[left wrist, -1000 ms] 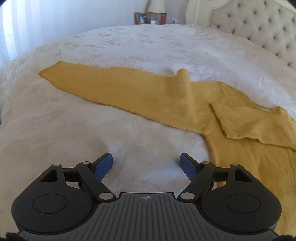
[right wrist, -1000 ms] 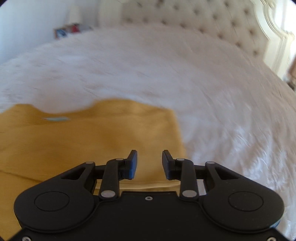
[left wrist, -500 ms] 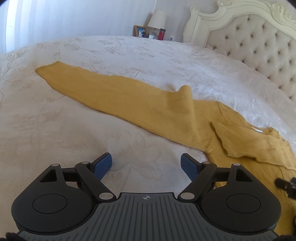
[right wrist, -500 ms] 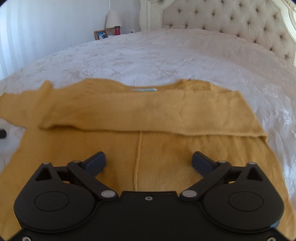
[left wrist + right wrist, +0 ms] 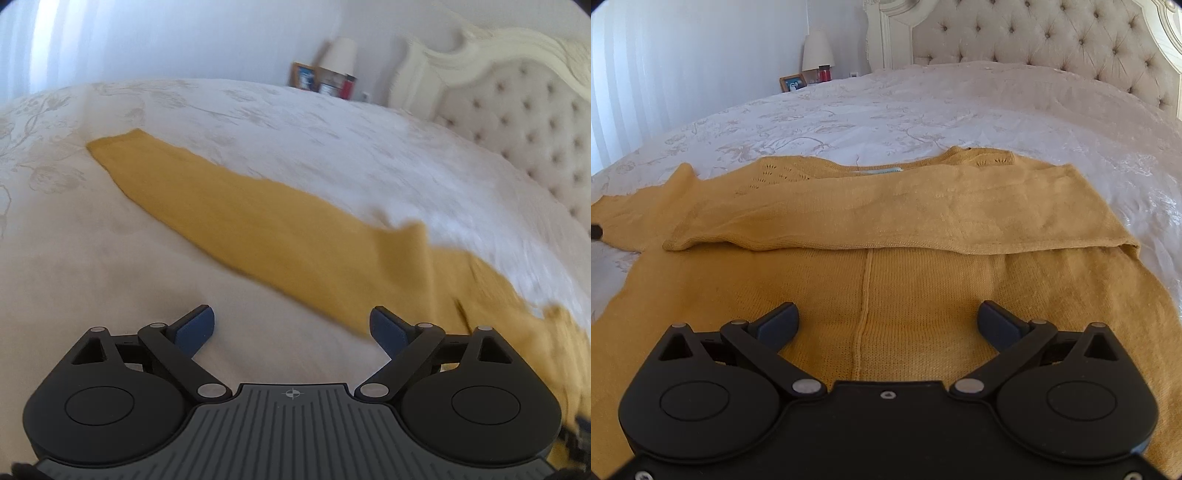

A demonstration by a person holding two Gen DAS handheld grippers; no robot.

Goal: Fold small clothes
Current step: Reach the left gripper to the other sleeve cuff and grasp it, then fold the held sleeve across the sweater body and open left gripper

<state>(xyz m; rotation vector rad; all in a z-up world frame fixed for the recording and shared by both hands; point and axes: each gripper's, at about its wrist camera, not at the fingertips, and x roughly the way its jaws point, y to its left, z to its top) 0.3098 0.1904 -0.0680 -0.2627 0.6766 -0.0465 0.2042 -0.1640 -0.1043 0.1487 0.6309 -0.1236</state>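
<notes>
A mustard-yellow knit sweater lies flat on the white bedspread. One sleeve is folded across its chest. The other sleeve stretches out to the left over the bed, seen in the left wrist view. My right gripper hovers wide open over the sweater's lower body, nothing between its fingers. My left gripper hangs over bare bedspread just in front of the outstretched sleeve; its jaws are opening and hold nothing. Its right fingertip overlaps the sleeve's near edge in the picture.
A tufted cream headboard stands at the far end of the bed. Beyond the bed's far left corner are a lamp, a picture frame and a red jar. Pale curtains hang at the left.
My right gripper opened wide and swung from the sweater's right edge to face its body. My left gripper moved left along the outstretched sleeve and opened a little more.
</notes>
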